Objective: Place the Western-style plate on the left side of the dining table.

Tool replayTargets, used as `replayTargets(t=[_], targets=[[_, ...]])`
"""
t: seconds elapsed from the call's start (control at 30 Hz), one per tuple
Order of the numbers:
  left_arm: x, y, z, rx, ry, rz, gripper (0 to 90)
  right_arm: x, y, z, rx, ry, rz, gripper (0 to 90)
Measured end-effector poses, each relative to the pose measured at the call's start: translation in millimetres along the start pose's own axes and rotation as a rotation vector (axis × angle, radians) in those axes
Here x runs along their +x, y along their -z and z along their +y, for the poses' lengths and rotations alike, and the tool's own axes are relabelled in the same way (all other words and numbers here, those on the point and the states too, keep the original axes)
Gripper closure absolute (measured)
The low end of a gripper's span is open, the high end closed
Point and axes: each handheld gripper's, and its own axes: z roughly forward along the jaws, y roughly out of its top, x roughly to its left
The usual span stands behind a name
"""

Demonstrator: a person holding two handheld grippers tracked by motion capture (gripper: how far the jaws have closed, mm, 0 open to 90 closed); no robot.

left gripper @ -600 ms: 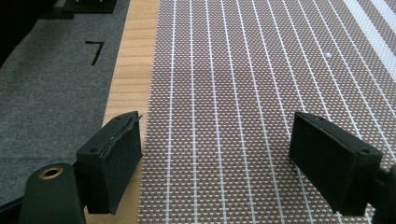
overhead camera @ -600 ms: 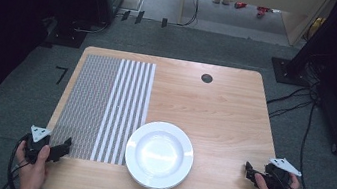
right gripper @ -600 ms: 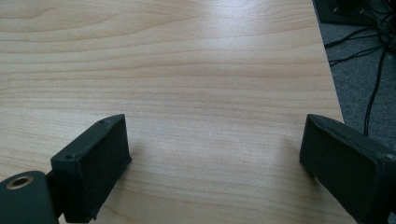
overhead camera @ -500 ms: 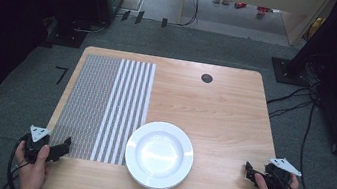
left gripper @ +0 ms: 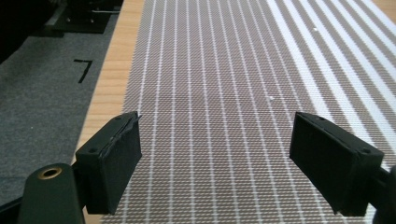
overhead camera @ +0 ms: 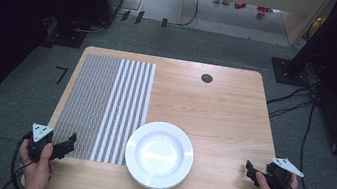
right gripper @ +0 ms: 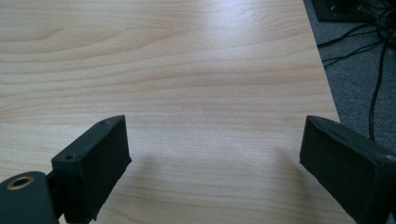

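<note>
Black cables (overhead camera: 302, 102) trail across grey carpet (overhead camera: 244, 50).

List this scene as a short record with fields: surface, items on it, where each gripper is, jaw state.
surface: wooden table
mat: striped woven placemat, flat on the table's left part
dish: white plate, empty, near the front edge, its left rim beside the placemat's right edge
table detail: round dark hole near the far edge
left gripper: at the placemat's near left corner, jaws open, nothing between them
right gripper: at the table's near right corner, over bare wood, jaws open, nothing between them
</note>
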Motion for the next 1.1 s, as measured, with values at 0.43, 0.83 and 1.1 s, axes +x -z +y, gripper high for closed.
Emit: replayTargets(t=[0.43, 0.83, 1.1], targets=[[-37.4, -8.0, 13.9, 0.003, -0.019, -0.075, 17.0, 22.0, 11.6, 18.0, -0.053, -0.036, 0.060, 8.4], [-62.7, -14.5, 24.8, 0.006, -0.046, -0.131, 17.1, 43.3, 17.1, 33.1, -0.076, -0.029, 0.104, 8.4], [-80.1, -16.7, 36.4, -0.008, -0.054, -0.171, 17.0, 60.8, 16.1, 43.2, -0.083, -0.026, 0.118, 8.6]])
